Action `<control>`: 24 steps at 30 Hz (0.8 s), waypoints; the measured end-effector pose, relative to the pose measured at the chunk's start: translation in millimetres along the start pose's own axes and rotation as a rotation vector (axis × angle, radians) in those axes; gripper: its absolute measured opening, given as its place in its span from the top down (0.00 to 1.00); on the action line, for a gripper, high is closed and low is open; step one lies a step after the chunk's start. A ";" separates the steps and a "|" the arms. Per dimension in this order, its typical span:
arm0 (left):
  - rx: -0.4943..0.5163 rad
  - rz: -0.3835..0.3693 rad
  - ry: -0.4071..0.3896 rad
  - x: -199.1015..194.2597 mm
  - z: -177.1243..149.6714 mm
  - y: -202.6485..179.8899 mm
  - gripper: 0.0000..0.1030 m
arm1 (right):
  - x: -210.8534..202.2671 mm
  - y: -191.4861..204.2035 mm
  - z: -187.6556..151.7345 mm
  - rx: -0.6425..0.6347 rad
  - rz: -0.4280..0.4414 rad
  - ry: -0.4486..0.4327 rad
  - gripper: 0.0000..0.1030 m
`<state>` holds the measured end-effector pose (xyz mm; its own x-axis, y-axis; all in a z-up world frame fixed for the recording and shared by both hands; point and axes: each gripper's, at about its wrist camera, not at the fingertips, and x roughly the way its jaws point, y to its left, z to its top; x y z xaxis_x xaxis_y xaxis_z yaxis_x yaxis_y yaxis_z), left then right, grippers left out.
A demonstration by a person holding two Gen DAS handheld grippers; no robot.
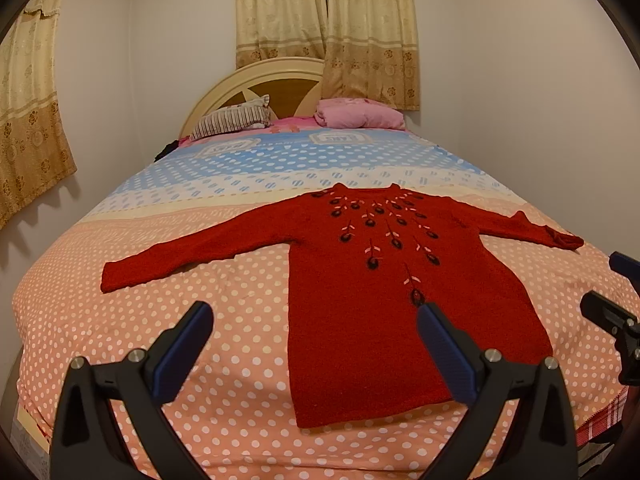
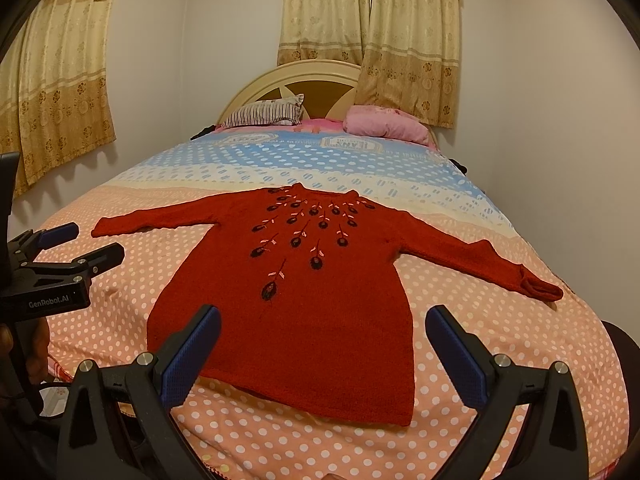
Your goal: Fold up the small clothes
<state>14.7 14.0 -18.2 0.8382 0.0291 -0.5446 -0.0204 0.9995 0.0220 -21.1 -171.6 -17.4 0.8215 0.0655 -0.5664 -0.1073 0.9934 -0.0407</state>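
A small red knitted sweater (image 1: 360, 292) with dark embroidered flowers lies flat on the bed, both sleeves spread sideways and the hem toward me. The right wrist view shows the same sweater (image 2: 304, 296) from a little to the right, with the cuff of its right sleeve turned back. My left gripper (image 1: 314, 316) hovers open above the hem's left part, holding nothing. My right gripper (image 2: 322, 320) is open too, above the hem's right part. Each gripper appears in the other's view, the left gripper (image 2: 86, 240) at the left border and the right gripper (image 1: 604, 280) at the right border.
The bed (image 1: 200, 280) has a polka-dot cover, peach near me and blue farther off. A striped pillow (image 1: 236, 120) and a pink pillow (image 1: 356, 114) lie by the headboard (image 1: 260, 84). Curtains (image 1: 328, 28) hang behind. Walls flank the bed.
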 end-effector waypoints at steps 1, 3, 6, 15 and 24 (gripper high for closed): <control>0.000 -0.001 0.000 0.0 0.0 0.4 0.00 | 1.0 -1.2 -0.4 0.000 0.002 0.002 0.01; -0.002 0.001 0.000 0.1 -0.3 1.7 0.00 | 2.6 -1.8 -1.4 0.001 0.005 0.006 0.01; -0.007 0.005 0.002 5.2 1.1 5.5 0.00 | 6.1 -2.8 -2.9 0.004 0.012 0.013 0.01; -0.001 0.004 0.015 24.9 2.7 12.1 0.00 | 23.9 -8.1 -7.7 -0.005 0.041 0.023 0.01; 0.022 -0.022 0.055 70.6 19.5 11.7 0.00 | 67.0 -52.1 -13.9 0.076 0.018 0.086 0.01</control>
<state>84.3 27.6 -40.0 0.8072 0.0082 -0.5903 0.0100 0.9996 0.0276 31.7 -220.2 -64.6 0.7684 0.0782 -0.6352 -0.0758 0.9966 0.0310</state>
